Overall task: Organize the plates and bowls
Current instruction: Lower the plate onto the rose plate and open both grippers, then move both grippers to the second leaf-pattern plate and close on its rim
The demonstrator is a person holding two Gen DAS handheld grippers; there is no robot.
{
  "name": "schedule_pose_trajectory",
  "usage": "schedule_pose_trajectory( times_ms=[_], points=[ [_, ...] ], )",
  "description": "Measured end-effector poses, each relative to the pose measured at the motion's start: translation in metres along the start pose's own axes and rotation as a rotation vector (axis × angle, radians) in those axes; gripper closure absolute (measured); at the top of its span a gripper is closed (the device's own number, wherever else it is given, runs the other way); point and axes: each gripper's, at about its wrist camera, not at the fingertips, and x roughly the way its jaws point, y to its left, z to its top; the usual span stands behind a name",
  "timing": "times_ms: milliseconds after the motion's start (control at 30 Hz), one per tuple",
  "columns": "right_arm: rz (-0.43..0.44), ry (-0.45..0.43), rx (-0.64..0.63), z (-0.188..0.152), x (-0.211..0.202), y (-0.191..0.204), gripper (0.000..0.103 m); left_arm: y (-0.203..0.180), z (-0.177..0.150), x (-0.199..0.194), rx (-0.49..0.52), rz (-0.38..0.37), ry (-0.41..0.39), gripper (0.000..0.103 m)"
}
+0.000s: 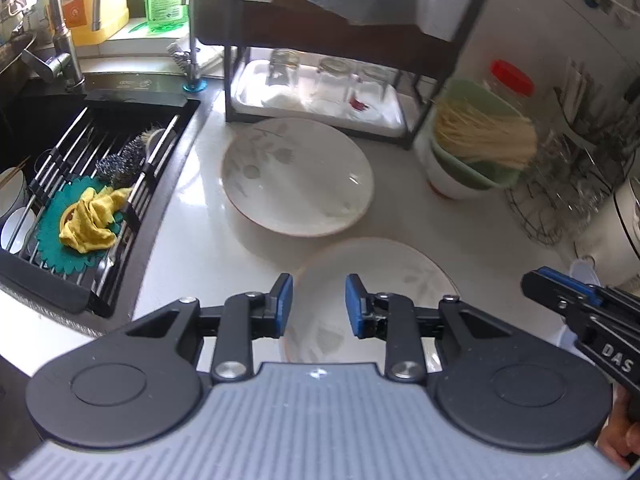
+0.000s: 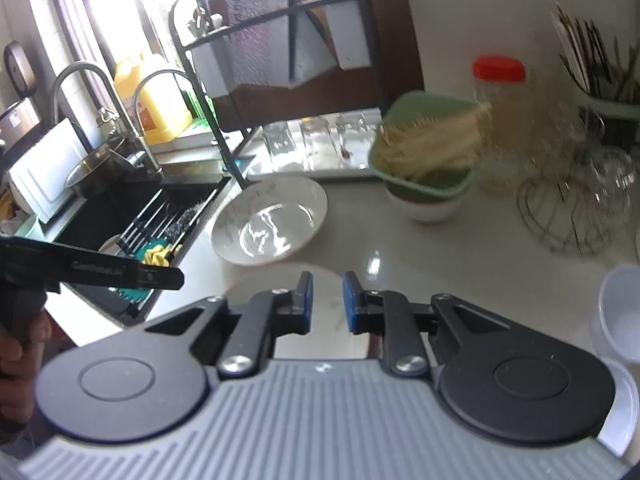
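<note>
On bench (image 1: 192, 240), pale stone, sink (image 1: 100, 128) at its left edge, black rack (image 1: 320, 92) at the back. Sink holds a wire grid carrying a teal mat, yellow cloth (image 1: 90, 220) and steel scourers. Rack's lower tray holds upturned glasses (image 1: 332, 80).

Two plates on bench, both empty. Far plate (image 1: 298, 176) sits just in front of the rack, apart from the near one. Near plate (image 1: 376, 288) lies flat right under the left tongs (image 1: 319, 305); its near-left rim shows between the blue pads. Round, so no long axis; the rim is the grab line.

Key relation: near plate is straight ahead of and below the left tongs, which point steeply down at it. Right tongs (image 2: 327, 301) sit over the same plate's right side, so both are close; left looks better lined up on the rim.

Right of the plates: green basket (image 1: 476, 152) of pale sticks nested in a white bowl (image 1: 444, 184), near a red-lidded jar (image 1: 512, 80). Clear tubs (image 2: 620, 312) at far right, look empty.

Left tongs: partly apart, narrow gap, nothing pinched. Right tongs: narrower gap, pads not meeting, nothing between them.

Likely next: left takes near plate's rim, stack on far plate. Not started.
</note>
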Motion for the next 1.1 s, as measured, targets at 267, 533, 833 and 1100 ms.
schedule_pose_trajectory(
  times_ms=[267,533,833,1100],
  points=[
    [-0.024,0.037,-0.018,0.029,0.032,0.01,0.059,0.035,0.034,0.024,-0.014,-0.02,-0.011,0.053],
    [-0.03,0.07,0.071,0.041,0.072,0.011,0.028,0.063,0.054,0.058,-0.024,-0.002,-0.027,0.041],
    [-0.034,0.186,0.092,0.041,0.137,0.015,0.03,0.1,0.064,0.122,-0.049,-0.04,0.056,0.041],
    [-0.055,0.245,0.174,0.046,0.196,0.011,0.05,0.115,0.084,0.166,-0.019,-0.056,0.093,0.051]
  ],
)
